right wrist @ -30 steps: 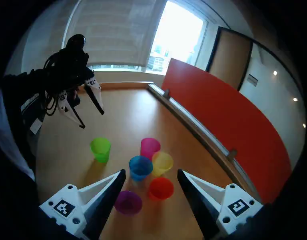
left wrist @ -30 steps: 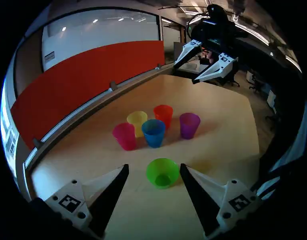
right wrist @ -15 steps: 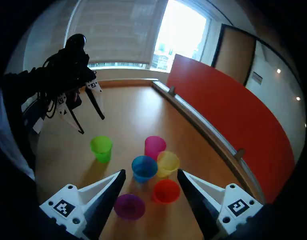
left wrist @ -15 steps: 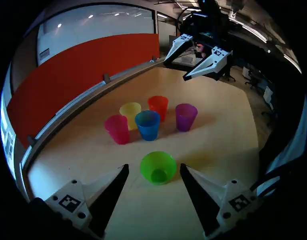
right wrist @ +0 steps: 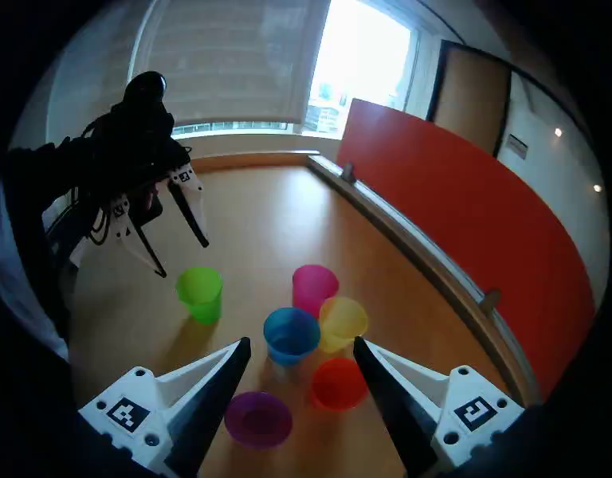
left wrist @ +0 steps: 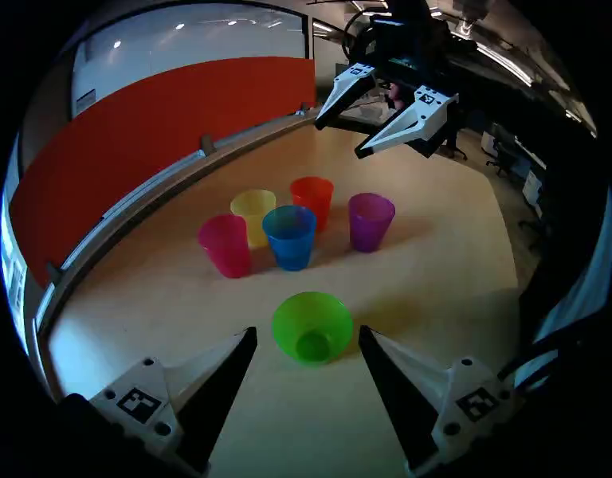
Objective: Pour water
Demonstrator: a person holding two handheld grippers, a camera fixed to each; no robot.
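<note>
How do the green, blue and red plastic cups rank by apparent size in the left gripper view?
1. Green plastic cup, nearest the camera.
2. Blue plastic cup.
3. Red plastic cup, farthest.
Nearness may explain it; true sizes could match.

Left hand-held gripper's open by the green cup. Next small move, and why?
Probably ease the left hand-held gripper forward around the green cup: it stands upright between the open jaws, just ahead, ungripped, apart from the other five cups.

Blue cup (right wrist: 291, 334) upright just ahead of the spread right claw (right wrist: 300, 342)
</note>
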